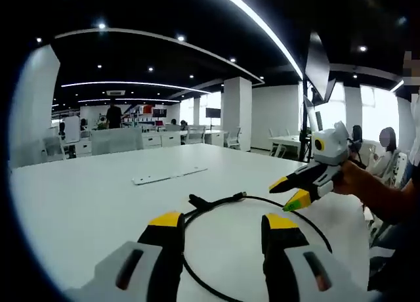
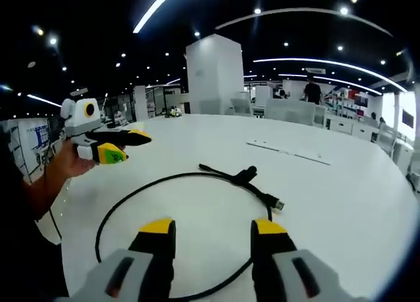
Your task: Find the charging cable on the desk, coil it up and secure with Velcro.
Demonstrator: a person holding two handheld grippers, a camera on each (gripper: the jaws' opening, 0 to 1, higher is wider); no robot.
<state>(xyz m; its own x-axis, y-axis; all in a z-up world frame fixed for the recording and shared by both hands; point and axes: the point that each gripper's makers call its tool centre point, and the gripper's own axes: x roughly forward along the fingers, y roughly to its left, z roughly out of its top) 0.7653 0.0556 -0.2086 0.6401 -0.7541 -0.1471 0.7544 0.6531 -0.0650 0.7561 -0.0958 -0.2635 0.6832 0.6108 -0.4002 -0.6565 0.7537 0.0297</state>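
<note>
White surface (image 1: 85, 203) in an open office with ceiling light strips. One black charging cable (image 2: 164, 180) lies in a single loose loop, its plug end (image 2: 277, 203) pointing toward 4 o'clock in the right gripper view. One flat white strip (image 1: 169, 176) lies at 12 o'clock beyond it. Left gripper (image 1: 223, 226) and right gripper (image 2: 213, 230) hover spread, empty.

— Where does the left gripper view look from?
— From low over the near edge of the white table (image 1: 79, 197), facing the far office, with the cable (image 1: 216, 207) close ahead.
— And the right gripper view?
— Equally low and near, facing across the same table (image 2: 354, 203). Both share the cable (image 2: 164, 184), and each catches the other gripper at its side.
</note>
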